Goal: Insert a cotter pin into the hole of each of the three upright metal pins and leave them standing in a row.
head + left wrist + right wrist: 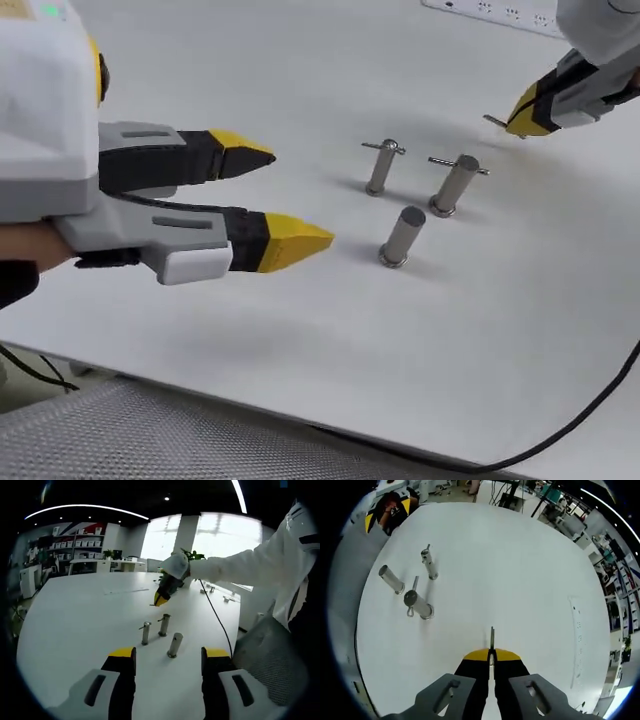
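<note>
Three metal pins (403, 237) (open tabletop (250, 340) around)

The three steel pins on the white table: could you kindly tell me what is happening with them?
A person is fitting cotter pins with two hand-held claws. The right claw is shut on a thin metal cotter pin, held above the white table to one side of the pins. The left claw is open and empty, near them. The rear upright cylindrical steel pin and the right-hand steel pin each have a cotter pin through the top; the nearest steel pin has none yet.
</note>
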A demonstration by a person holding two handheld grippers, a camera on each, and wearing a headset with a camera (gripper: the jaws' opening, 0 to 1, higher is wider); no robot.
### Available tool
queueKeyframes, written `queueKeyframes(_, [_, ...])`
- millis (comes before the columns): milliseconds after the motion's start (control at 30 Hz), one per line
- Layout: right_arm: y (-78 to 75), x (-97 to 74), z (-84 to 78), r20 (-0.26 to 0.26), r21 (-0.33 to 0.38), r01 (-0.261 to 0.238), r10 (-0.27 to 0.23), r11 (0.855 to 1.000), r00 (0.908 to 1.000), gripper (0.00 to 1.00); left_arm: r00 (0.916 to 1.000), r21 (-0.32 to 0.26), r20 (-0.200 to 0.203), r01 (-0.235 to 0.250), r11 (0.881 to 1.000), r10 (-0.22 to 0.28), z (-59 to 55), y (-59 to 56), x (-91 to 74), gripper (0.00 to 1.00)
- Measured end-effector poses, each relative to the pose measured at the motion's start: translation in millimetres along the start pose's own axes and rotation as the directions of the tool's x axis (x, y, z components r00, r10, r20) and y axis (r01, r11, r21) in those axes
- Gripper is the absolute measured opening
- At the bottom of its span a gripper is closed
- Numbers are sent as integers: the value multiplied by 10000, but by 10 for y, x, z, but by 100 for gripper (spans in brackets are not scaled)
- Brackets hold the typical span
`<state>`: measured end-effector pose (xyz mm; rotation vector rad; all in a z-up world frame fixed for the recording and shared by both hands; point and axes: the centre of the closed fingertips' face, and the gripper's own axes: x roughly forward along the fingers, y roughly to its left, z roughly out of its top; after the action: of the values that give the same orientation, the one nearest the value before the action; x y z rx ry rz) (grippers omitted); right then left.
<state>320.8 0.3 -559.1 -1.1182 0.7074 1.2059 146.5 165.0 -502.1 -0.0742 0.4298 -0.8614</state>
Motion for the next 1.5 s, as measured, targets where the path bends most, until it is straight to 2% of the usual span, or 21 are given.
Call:
queueKeyframes(33, [20,-59,24,137,-50,160,-159,9999,9998,0,10000,-50,77,22,10000,-21,24,-8,7,50])
queueKeyframes(67, [100,-151,48,220,-13,112,-112,9999,9997,0,9999,-47,104,29,10000,-28,31,-10,10,49])
queueKeyframes(133, [69,-188,67,555,177,174,-183,9997,9983,0,9999,-10,143,62,10000,-62,72,-23,41,46])
queueKeyframes(167, [121,-270,111,861,215,299,-316,9993,9958,0,9999,-1,141,73,10000,-73,82,-27,51,45])
queueKeyframes(267, [278,-448,193,1206,76,558,-563,9984,9911,0,9994,-69,315,140,9999,-138,146,-55,85,44])
queueKeyframes(300, [349,-518,232,1349,23,710,-707,9975,9883,0,9991,-103,368,193,9998,-189,166,-63,96,43])
queueKeyframes(367, [360,-583,270,1675,-260,1249,-1188,9918,9787,0,9981,-334,476,396,9987,-380,211,-91,131,40])
queueKeyframes(500, [411,-633,243,1724,-391,1771,-1679,9834,9706,0,9964,-487,577,649,9967,-620,292,-122,215,35])
queueKeyframes(600, [449,-684,256,1828,-459,2246,-2129,9734,9598,0,9927,-671,833,926,9934,-869,393,-160,296,30])
queueKeyframes(700, [496,-735,295,1907,-533,2580,-2438,9647,9509,0,9920,-734,791,1046,9918,-988,439,-193,390,31])
queueKeyframes(733, [480,-751,317,2002,-540,2838,-2680,9574,9424,0,9917,-766,726,1120,9908,-1065,444,-198,419,31])
queueKeyframes(800, [539,-786,350,2042,-642,3101,-2916,9486,9345,0,9909,-926,617,1246,9879,-1192,450,-204,473,31])
queueKeyframes(833, [561,-801,376,2110,-703,3294,-3087,9416,9275,0,9903,-962,585,1309,9867,-1257,457,-213,501,30])
queueKeyframes(967, [727,-831,483,2260,-789,3577,-3328,9305,9155,0,9857,-1208,607,1638,9791,-1574,519,-273,649,28])
queueKeyframes(1033, [811,-833,537,2340,-901,3662,-3377,9262,9117,0,9838,-1199,588,1755,9771,-1695,540,-275,716,28])
queueKeyframes(1133, [910,-841,620,2534,-723,3668,-3386,9275,9062,0,9801,-1225,566,1957,9730,-1900,556,-310,794,26])
queueKeyframes(1200, [985,-843,664,2573,-853,3756,-3438,9229,9031,0,9771,-1085,387,2124,9711,-2094,539,-361,854,25])
queueKeyframes(1233, [994,-853,668,2471,-1165,3942,-3579,9116,9005,0,9744,-890,171,2248,9703,-2242,504,-393,885,24])
queueKeyframes(1300, [1033,-854,681,2444,-1245,3999,-3625,9081,8994,0,9711,-827,86,2385,9676,-2386,483,-443,936,23])
queueKeyframes(1400, [1052,-865,665,2206,-1720,4176,-3782,8922,8990,0,9663,-875,39,2566,9626,-2572,462,-494,987,22])
queueKeyframes(1500, [1071,-856,650,2200,-1655,4157,-3774,8943,8995,0,9619,-881,49,2728,9580,-2735,453,-546,1054,19])
